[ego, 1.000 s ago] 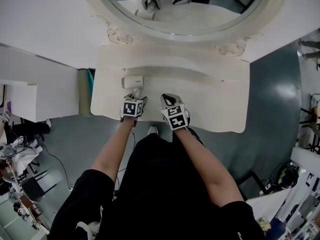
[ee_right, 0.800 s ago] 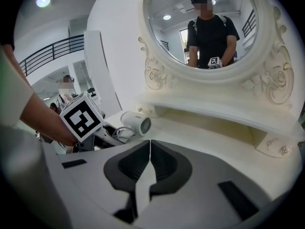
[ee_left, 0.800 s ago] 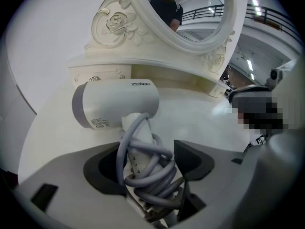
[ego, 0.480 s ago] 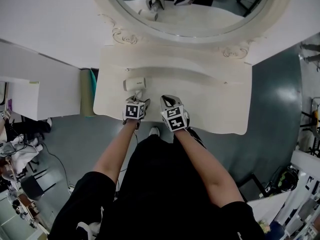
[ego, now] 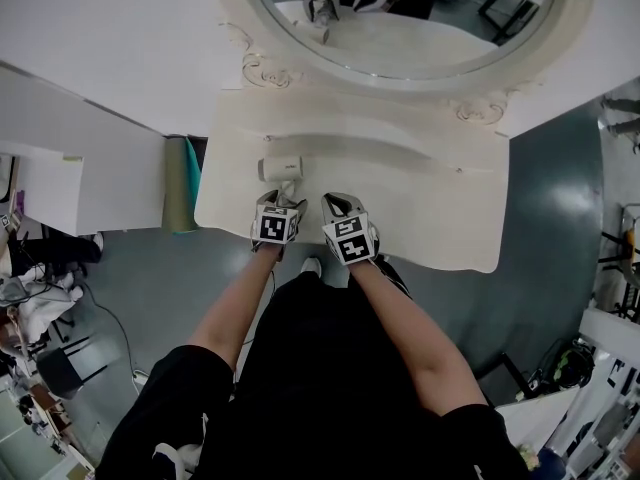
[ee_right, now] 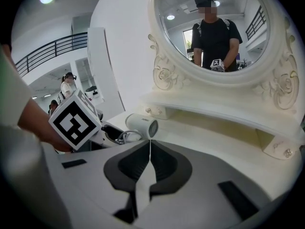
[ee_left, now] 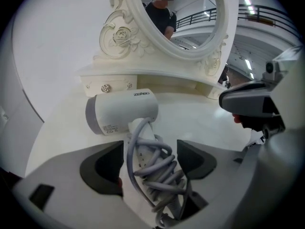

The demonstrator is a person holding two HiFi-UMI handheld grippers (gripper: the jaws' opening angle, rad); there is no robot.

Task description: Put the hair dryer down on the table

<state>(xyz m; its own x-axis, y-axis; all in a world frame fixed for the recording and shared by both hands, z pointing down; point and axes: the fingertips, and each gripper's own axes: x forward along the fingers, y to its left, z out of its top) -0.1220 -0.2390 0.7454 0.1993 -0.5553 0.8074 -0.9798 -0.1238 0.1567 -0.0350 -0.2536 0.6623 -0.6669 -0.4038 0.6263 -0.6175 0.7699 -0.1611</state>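
Lying on its side on the left part of the white tabletop (ego: pixel 430 203), the hair dryer (ee_left: pixel 121 111) has its barrel set crosswise, with its handle running back toward the person. A grey cord (ee_left: pixel 155 168) is wound around that handle. The left gripper (ee_left: pixel 148 159) sits at the handle. Its fingers (ee_left: pixel 102 168) are opening, one on each side of the wrapped handle, and a gap shows at the right-hand finger, so they no longer clamp it. The right gripper (ee_right: pixel 150 151) hangs just beside the left one over the tabletop's front edge. Its fingers (ee_right: pixel 131 168) are pressed together with nothing between them. Behind the hair dryer rises an oval mirror (ego: pixel 400 28) in a carved cream frame, which reflects both grippers.
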